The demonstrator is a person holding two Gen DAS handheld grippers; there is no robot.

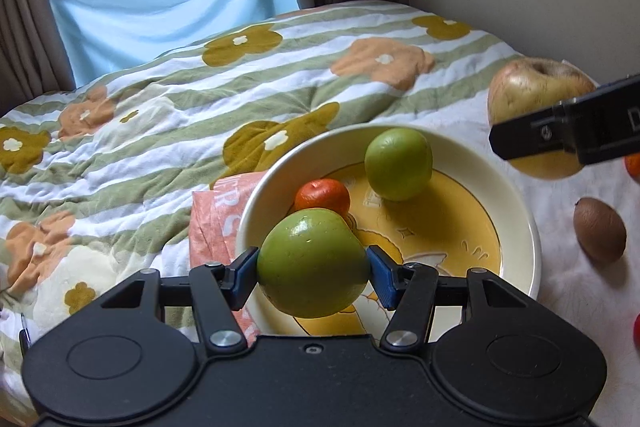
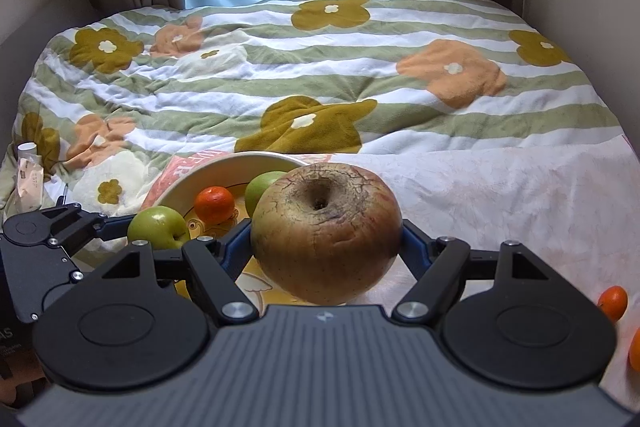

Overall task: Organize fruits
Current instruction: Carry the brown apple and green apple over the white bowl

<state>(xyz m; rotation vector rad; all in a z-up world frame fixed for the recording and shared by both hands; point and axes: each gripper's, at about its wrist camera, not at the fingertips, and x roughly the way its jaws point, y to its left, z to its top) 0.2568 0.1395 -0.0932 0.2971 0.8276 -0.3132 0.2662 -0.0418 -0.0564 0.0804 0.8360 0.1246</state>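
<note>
Left hand-held gripper clamped on smooth green apple over near rim of cream bowl w/ yellow cartoon base on the bed, bowl holding small orange tangerine & round green fruit; right hand-held gripper clamped on big wrinkled tan-red apple just right of bowl.

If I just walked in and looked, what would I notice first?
Probably the two fruits held up in the grippers: the left gripper squeezes a green apple over the cream bowl, and the right gripper clamps a big wrinkled yellow-brown apple close to the camera. Next, the bowl itself, with a small orange and a round green fruit in it, sitting on the flowery blanket.
</note>
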